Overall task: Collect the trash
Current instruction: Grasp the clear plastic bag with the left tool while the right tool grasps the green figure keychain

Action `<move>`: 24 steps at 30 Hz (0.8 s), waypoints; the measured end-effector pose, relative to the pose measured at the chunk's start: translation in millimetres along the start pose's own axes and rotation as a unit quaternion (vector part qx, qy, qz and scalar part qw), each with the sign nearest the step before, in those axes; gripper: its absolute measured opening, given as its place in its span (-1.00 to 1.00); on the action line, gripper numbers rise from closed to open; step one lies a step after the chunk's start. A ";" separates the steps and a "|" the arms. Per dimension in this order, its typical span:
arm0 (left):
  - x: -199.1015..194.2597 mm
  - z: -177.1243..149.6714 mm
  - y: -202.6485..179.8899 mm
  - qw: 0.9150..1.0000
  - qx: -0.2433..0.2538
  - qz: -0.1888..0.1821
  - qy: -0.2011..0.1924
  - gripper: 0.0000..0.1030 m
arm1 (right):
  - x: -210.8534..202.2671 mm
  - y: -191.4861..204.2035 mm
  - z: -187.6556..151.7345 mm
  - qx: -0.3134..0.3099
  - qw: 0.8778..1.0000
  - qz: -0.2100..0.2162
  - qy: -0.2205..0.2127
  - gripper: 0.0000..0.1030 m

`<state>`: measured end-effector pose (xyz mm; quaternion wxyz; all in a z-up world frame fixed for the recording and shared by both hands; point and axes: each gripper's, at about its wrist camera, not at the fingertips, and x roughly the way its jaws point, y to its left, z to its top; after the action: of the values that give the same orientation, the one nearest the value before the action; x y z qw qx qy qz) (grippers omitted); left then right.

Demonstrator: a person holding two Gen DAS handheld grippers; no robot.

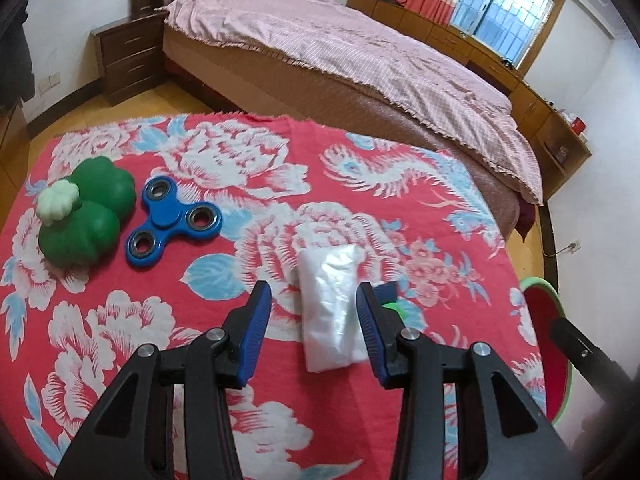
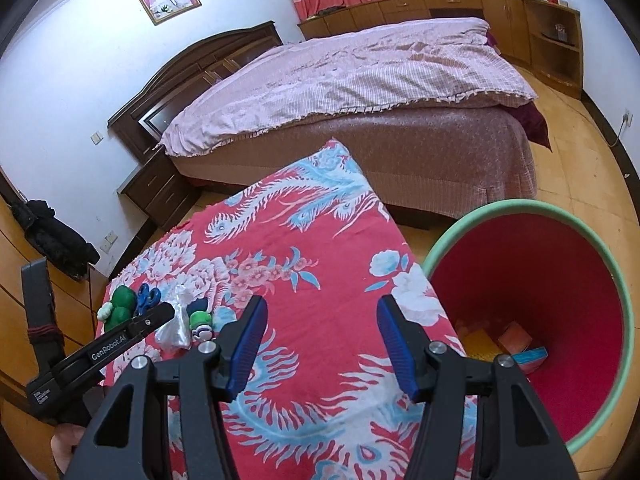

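While spread wide, left gripper (image 1: 314, 300) straddling crinkly clear plastic bag (image 1: 330, 304); right gripper (image 2: 322, 320) agape, round bin (image 2: 624, 288) at three o'clock.

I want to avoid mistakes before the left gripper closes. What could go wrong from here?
1. The left gripper stands open around the plastic bag; the thin film may slip out or bunch the cloth underneath.
2. A small toy figure lies right beside the bag and may get pushed.
3. The bin stands beyond the table's edge, so the bag could drop during the carry.
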<state>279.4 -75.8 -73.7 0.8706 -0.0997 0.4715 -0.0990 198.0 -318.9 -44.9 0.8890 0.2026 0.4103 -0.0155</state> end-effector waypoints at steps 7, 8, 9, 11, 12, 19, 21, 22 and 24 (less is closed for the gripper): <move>5.6 -2.6 -0.9 1.000 0.000 -0.019 0.008 -0.12 | 8.6 3.1 -3.4 -0.003 1.000 0.006 0.009 0.17; 8.1 -3.4 -1.4 1.000 -0.004 -0.028 0.014 -0.12 | 9.0 3.4 -3.6 -0.003 1.000 0.006 0.009 0.17; 10.3 -4.7 -1.7 0.999 -0.009 -0.035 0.020 -0.13 | 8.9 3.8 -3.9 -0.003 1.000 0.006 0.009 0.17; 9.8 -6.3 -1.3 0.999 -0.013 -0.042 0.014 -0.14 | 8.3 4.1 -3.9 -0.003 1.000 0.007 0.009 0.17; 9.5 -6.6 -1.4 0.999 -0.011 -0.043 0.011 -0.29 | 7.4 4.4 -4.1 -0.004 1.000 0.007 0.009 0.17; 3.4 -7.2 18.2 0.996 -0.053 -0.072 -0.005 -0.36 | 4.5 9.9 -5.8 -0.011 1.000 0.011 0.010 0.17; -2.0 -6.6 21.7 0.996 -0.054 -0.069 -0.012 -0.36 | 3.3 14.0 -6.4 -0.016 1.000 0.012 0.009 0.17; -5.1 -6.0 23.3 0.996 -0.054 -0.066 -0.016 -0.36 | 2.8 16.5 -6.7 -0.019 1.000 0.014 0.009 0.17; -12.7 -5.4 26.1 0.997 -0.050 -0.055 -0.023 -0.36 | 2.7 21.3 -7.1 -0.023 1.000 0.016 0.009 0.17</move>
<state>270.1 -47.8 -73.4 0.8682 -0.1711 0.4498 -0.1213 198.9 -296.3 -43.6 0.8900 0.1885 0.4150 0.0102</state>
